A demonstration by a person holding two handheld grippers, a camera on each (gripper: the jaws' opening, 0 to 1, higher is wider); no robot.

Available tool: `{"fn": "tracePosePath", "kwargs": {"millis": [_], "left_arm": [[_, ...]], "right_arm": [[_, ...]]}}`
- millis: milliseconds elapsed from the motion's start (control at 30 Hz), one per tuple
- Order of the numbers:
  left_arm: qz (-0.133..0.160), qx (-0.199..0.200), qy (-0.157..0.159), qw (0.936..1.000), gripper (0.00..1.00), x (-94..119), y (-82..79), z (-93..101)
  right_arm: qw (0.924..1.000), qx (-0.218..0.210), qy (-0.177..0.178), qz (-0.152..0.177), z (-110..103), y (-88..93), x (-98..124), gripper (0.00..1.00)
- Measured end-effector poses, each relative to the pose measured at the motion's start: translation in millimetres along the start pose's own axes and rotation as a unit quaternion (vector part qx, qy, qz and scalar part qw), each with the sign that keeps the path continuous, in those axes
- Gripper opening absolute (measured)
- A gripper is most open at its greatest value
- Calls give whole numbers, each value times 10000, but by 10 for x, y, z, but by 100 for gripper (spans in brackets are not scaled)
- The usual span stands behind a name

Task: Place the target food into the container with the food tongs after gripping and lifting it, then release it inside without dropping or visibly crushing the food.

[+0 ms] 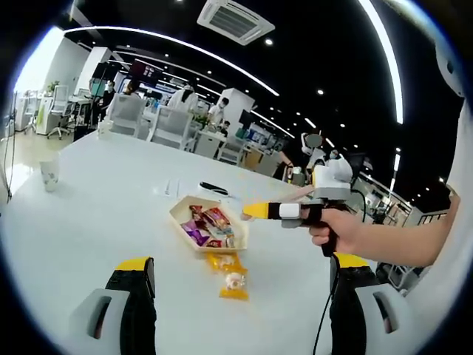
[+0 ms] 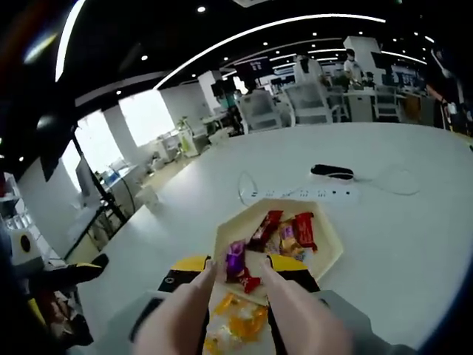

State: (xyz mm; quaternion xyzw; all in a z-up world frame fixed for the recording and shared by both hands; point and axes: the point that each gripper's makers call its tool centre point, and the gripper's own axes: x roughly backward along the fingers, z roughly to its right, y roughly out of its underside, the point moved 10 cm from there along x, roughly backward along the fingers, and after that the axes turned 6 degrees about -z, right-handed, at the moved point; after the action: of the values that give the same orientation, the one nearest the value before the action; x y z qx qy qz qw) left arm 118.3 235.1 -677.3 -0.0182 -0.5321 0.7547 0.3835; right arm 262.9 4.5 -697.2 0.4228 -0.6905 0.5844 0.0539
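Note:
A cream hexagonal tray (image 1: 179,215) (image 2: 331,255) on the white table holds several wrapped sweets, among them a purple one (image 2: 235,259) and red ones (image 2: 304,229). A yellow wrapped snack (image 1: 233,278) (image 2: 238,319) lies on the table just outside the tray's near rim. My right gripper (image 2: 236,262) (image 1: 259,211), held by a hand, is shut on pinkish food tongs (image 2: 294,307). The tongs' tips stand apart at the tray's near rim, either side of the purple sweet. My left gripper (image 1: 242,262) hangs open and holds nothing, short of the snack.
A white power strip (image 2: 310,196), a black object (image 2: 330,172) and a loose cable lie beyond the tray. A paper cup (image 1: 49,175) stands at the table's far left. Office chairs and people are behind the table.

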Motion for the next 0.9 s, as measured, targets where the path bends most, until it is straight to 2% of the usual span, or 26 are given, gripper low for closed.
{"fn": "tracePosePath", "kwargs": {"millis": [900], "left_arm": [[-14,-12,-35,10000,99,-14,50,69]], "right_arm": [[9996,-13,-123,-247,-58,252,85,29]]}}
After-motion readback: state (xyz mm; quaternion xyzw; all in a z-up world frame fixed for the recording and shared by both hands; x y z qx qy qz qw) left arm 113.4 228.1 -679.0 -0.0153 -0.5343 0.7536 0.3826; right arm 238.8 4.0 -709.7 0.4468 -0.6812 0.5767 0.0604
